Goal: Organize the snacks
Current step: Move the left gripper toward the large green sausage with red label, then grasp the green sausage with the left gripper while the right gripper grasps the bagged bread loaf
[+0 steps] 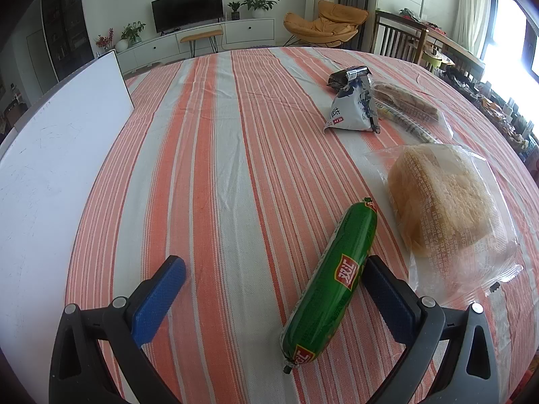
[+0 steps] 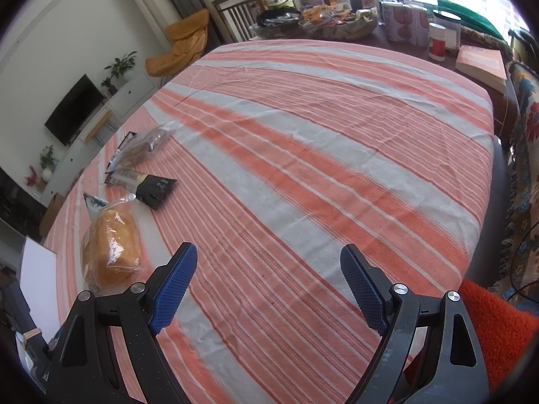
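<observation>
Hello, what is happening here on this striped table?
A person holds a gripper in each hand above a table with a striped cloth, sorting snacks. Both grippers are open and hold nothing. The left gripper is over a green sausage, which lies between its fingers, near the right one. A bagged bread lies beside it, with more packets farther away. The right gripper has only cloth below it.

Sausage on tablecloth, bread just right (other snack packets behind).
</observation>
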### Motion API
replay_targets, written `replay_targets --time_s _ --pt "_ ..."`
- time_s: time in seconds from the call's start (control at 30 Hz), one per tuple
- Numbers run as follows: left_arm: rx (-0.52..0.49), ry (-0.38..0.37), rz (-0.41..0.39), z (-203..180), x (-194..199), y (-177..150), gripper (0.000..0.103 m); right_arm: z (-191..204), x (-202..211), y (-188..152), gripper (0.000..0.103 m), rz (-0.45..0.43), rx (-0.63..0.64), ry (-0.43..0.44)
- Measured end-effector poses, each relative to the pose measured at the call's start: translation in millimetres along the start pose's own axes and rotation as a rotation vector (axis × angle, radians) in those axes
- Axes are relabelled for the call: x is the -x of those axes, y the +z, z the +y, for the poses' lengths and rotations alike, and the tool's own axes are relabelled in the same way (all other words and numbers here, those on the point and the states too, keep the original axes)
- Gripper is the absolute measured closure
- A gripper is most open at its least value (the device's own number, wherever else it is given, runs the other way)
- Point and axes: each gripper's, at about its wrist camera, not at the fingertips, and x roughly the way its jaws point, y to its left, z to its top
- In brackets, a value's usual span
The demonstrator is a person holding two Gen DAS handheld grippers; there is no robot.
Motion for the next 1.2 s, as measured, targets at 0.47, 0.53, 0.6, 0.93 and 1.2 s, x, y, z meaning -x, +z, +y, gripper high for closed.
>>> replay_targets --time_s 0.47,0.53,0.6,0.93,1.2 --pt "0.000 0.000 0.000 0 0 0 0.000 -8 -1 1 0.014 0.009 -0.045 0.052" --pt "0.000 0.000 0.000 0 0 0 0.000 -9 0 1 0.014 0.006 -0.052 0.055" --pt "0.000 0.000 0.000 0 0 0 0.000 -10 1 1 0.014 0.002 -0.057 0.060" --pt "0.000 0.000 0.000 0 0 0 0.000 -10 2 1 0.014 -0.004 -0.055 0.059" --pt "0.000 0.000 0.000 0 0 0 0.000 -15 6 1 0.014 -0.021 -0.075 0.068"
